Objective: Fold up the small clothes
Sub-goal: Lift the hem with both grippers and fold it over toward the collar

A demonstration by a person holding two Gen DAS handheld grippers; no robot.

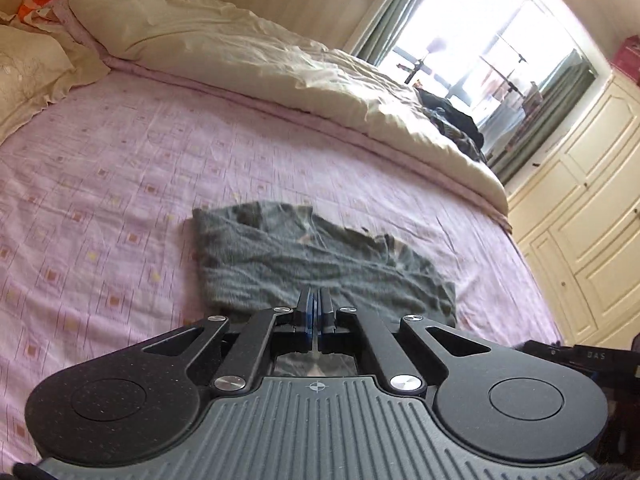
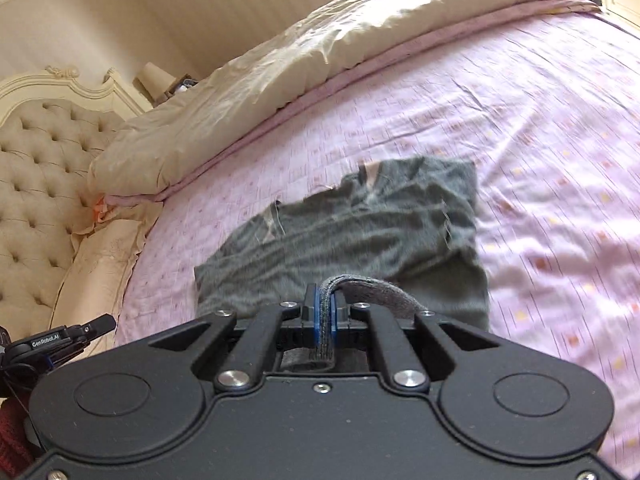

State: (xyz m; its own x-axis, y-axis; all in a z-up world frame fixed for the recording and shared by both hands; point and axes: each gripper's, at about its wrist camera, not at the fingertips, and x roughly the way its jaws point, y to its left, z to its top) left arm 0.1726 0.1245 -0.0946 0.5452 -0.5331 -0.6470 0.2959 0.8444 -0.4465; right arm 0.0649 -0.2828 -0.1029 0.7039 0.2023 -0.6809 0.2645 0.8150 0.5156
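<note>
On the left of the left wrist view lay a cream pillow with an orange scrap of cloth behind it, up by the head of the bed. The pink patterned sheet spread across the bed, and a rumpled cream duvet was pushed along its far side. The grey garment lay on the sheet near the middle, partly folded, its near edge reaching the tips of the left gripper. That gripper's jaws were pressed together; a bit of grey cloth showed under its frame, but whether any was pinched between the pads could not be told. Further right stood a bright window with green curtains, a dark heap of clothes on the duvet's end, and cream cupboards.

In the right wrist view a tufted headboard filled the left side, with the other gripper's black body low beside it. The garment sat mid-frame on the sheet. The right gripper was nearly closed, clamping a thick grey hem of the garment between its blue pads, the band looping away to the right.
</note>
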